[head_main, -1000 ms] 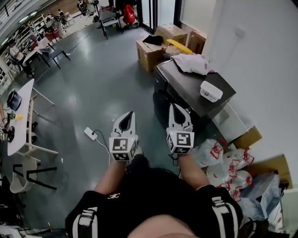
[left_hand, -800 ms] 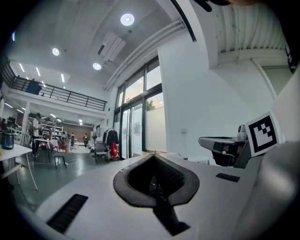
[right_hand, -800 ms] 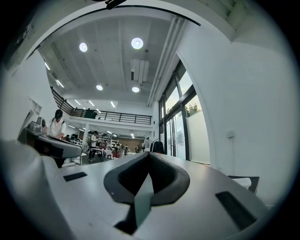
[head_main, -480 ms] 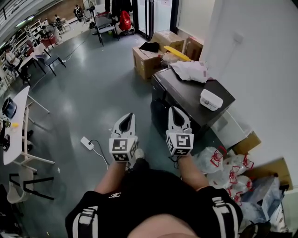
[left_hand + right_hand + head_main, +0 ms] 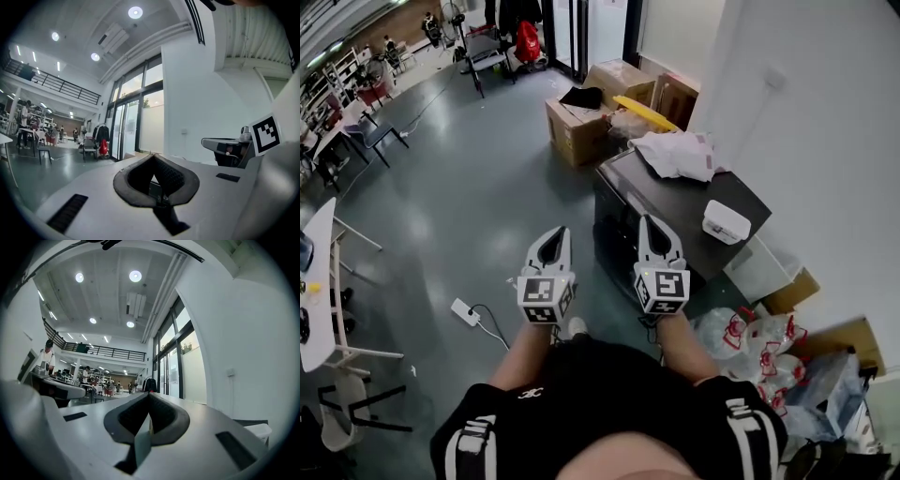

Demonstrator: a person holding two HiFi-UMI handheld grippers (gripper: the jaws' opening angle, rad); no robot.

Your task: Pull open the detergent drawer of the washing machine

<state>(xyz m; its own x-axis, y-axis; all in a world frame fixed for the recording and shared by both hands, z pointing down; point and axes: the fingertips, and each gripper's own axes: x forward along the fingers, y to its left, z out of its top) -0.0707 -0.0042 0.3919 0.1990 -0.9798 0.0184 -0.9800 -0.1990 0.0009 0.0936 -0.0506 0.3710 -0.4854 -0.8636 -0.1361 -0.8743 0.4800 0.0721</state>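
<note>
The dark washing machine [image 5: 670,202] stands against the white wall at centre right of the head view, seen from above; its front face [image 5: 612,234] is in shadow and the detergent drawer cannot be made out. My left gripper [image 5: 554,233] hangs over the grey floor to the left of the machine, shut and holding nothing. My right gripper [image 5: 652,222] is shut and empty too, its tip over the machine's near front corner. Both gripper views show closed jaws [image 5: 152,158] [image 5: 149,395] pointing level across the hall, with no machine in sight.
A crumpled white cloth [image 5: 677,154] and a white box [image 5: 725,221] lie on the machine's top. Cardboard boxes [image 5: 577,127] stand behind it, plastic bags [image 5: 752,339] on the floor at its right. A power strip [image 5: 465,312] lies at left, near a white table [image 5: 321,281].
The machine has drawn closer and shifted left and down in the head view as both grippers moved forward toward it. Both stayed shut.
</note>
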